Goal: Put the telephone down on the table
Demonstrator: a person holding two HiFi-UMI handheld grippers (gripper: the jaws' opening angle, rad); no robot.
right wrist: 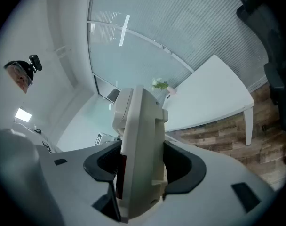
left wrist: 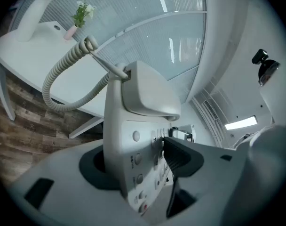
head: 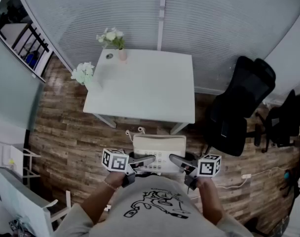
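Your left gripper point(head: 144, 162) and right gripper point(head: 177, 162) each clamped one side of the beige desk telephone point(head: 159, 146), which you held in the air just before the white table point(head: 150, 88), not on it.

Counted from above: one cream plastic corded telephone point(head: 159, 147) at six o'clock, trailing one coiled cord point(left wrist: 63, 86). Two handheld grey grippers flank it, the left gripper point(head: 146, 161) and the right gripper point(head: 175, 161). One square white table point(head: 155, 93) at twelve o'clock bears two vases of white flowers, a small pink vase point(head: 122, 54) and a tall white vase point(head: 86, 75). Two black office chairs stand at three o'clock, the nearer chair point(head: 241, 107) and the farther chair point(head: 285, 117).
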